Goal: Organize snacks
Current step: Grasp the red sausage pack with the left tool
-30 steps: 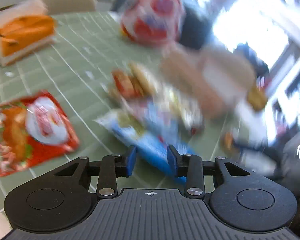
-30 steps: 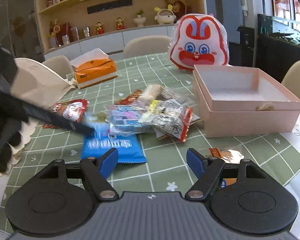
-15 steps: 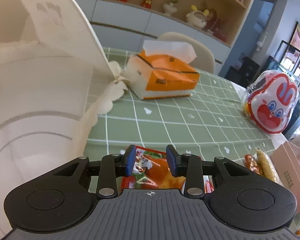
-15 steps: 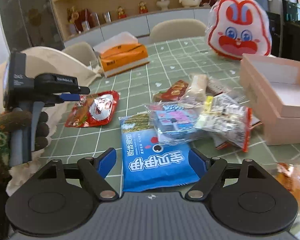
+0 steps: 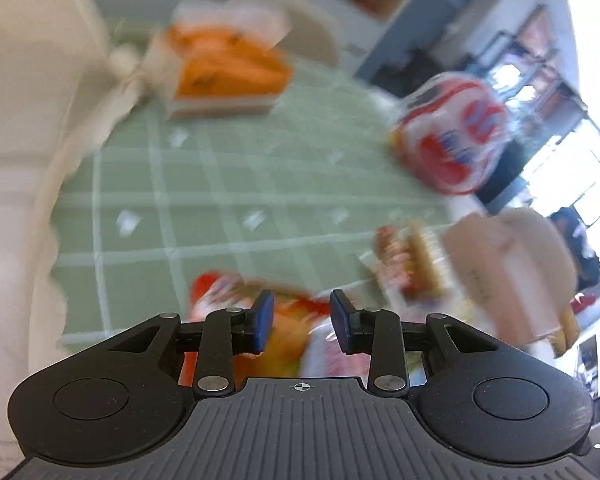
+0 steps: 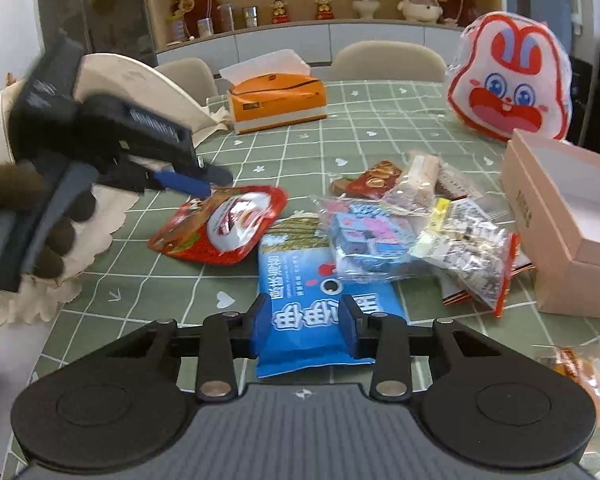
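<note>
We judge the sorting barely begun: the pink box at the tabletop's right edge is empty, while glossy, crinkly snack packets lie mid-tabletop. Our right gripper is closing its jaws around the flat blue packet. The left gripper hovers narrow over the red pouch.

Left hand-held gripper hovers part-open over the red snack packet; view blurred.
</note>
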A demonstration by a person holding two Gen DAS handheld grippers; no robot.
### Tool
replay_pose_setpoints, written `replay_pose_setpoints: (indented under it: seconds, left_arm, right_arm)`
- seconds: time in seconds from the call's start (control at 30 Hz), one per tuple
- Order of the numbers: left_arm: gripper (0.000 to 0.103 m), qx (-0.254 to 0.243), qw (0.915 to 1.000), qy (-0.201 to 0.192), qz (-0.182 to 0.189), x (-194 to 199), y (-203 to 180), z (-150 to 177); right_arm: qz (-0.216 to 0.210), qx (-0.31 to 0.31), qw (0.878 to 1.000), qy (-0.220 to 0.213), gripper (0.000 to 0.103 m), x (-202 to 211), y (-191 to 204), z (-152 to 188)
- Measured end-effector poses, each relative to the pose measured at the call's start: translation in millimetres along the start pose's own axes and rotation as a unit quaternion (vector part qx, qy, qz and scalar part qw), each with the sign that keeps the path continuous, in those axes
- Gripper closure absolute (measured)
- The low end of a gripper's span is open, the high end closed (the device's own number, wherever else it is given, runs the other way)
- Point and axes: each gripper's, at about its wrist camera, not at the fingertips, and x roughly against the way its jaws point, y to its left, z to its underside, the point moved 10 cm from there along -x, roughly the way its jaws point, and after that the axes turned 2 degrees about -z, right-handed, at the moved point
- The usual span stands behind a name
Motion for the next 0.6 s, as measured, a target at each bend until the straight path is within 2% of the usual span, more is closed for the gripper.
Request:
replay_pose_setpoints:
  seconds: [0.1, 0.2, 0.27, 0.3, 0.33, 0.4, 0.53, 0.6]
  left_arm:
    - [0.067, -0.033, 0.9965, -0.055, -0.054, 5.0, 0.9, -21.0]
    - [0.067, -0.017, 0.9950, -0.054, -0.082, -11.0, 22.3, -20.6]
    - [0.067, -0.005, 0.9948, -0.041, -0.093, -24.7, 38.5, -13.2]
    - [0.068, 0.001, 0.9953, -0.035, -0.090, -31.4, 44.9, -8.7]
    - [0.068, -0.002, 0.9957, -0.050, -0.078, -30.8, 47.0, -9.2]
    - [0.068, 0.006, 0.9968, -0.052, -0.060, -29.1, 49.5, -7.8]
    - [0.069, 0.048, 0.9988, -0.009, 0.010, -20.3, 38.5, 10.7]
    - [0.070, 0.056, 0.9980, 0.011, 0.027, -17.7, 24.6, 25.7]
  right_arm:
    - [-0.013, -0.016, 1.000, -0.018, 0.066, 4.5, -1.0, -10.0]
    - [-0.036, -0.034, 0.998, -0.028, 0.067, -1.9, 7.9, -27.6]
    - [-0.060, -0.033, 0.998, -0.016, 0.089, -13.9, 21.4, -33.4]
    - [-0.070, -0.030, 0.997, -0.008, 0.091, -20.2, 27.8, -34.7]
    - [-0.079, -0.026, 0.997, 0.001, 0.091, -28.6, 35.0, -34.8]
    - [-0.087, -0.024, 0.996, 0.017, 0.091, -40.1, 44.1, -31.9]
    - [-0.085, -0.011, 0.996, 0.040, 0.091, -44.2, 50.9, -17.5]
    - [-0.073, -0.006, 0.996, 0.041, 0.091, -38.9, 46.6, -13.2]
